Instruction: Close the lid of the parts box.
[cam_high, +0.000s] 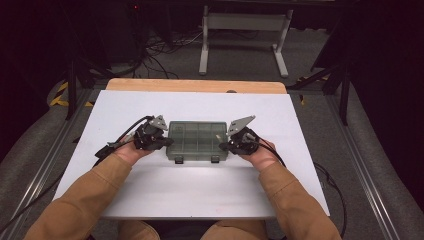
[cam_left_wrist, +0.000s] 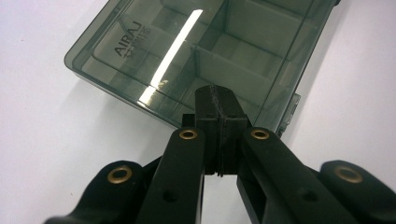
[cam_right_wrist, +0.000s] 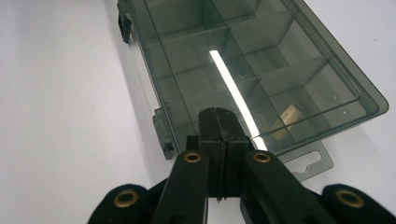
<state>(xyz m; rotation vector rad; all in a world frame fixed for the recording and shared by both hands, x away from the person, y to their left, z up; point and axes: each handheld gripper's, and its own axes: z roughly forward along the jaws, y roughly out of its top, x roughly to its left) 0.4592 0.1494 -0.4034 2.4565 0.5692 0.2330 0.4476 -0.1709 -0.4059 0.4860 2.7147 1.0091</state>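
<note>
Box (cam_high: 196, 141) mid-board, closed jaws at both short edges — margins bare

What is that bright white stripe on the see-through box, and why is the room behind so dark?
Both gripper views: an overhead light's glare streaks the smoky transparent plastic compartment box lid. High view: the white table is lit, the background unlit.

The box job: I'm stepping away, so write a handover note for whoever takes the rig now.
Left tool: shut, empty, at the box's left end.
Right tool: shut, empty, at its right end.
Box: smoky clear organiser, flat mid-table, lid down, two latches on the near edge. A small tan item lies in a compartment by the right tool.
Done: tools placed either side.
Left: likely unlatching and opening; nothing gripped yet.
</note>
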